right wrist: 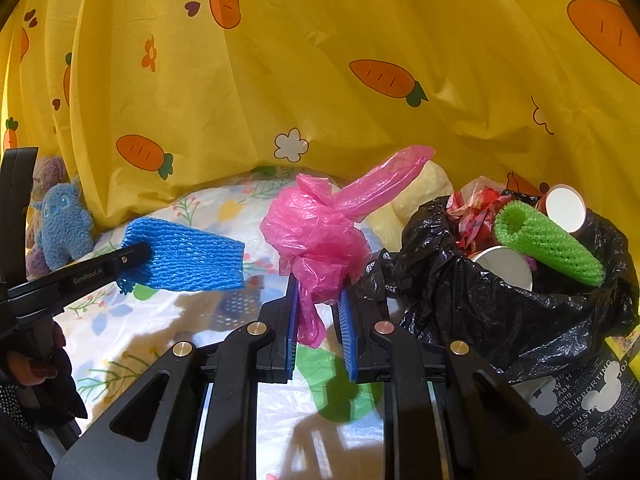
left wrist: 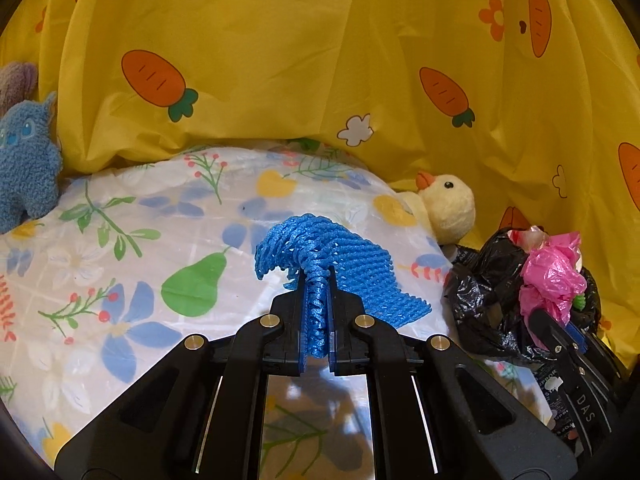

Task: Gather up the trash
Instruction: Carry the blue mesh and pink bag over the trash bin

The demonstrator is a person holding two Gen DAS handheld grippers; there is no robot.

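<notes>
Trash bag sits right of both claws, nearer your right claw, which pinches the pink plastic bag. Your left claw pinches the blue foam net, lifted clear above the worktop, farther left.

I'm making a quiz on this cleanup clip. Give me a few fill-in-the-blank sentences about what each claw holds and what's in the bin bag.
1. The left claw is shut on a foam net sleeve coloured ____.
2. The right claw grips a crumpled ____ plastic bag.
3. The foam sleeve lying in the black trash bag is ____.
4. The plush duck is ____.

Missing words: blue; pink; green; yellow
</notes>
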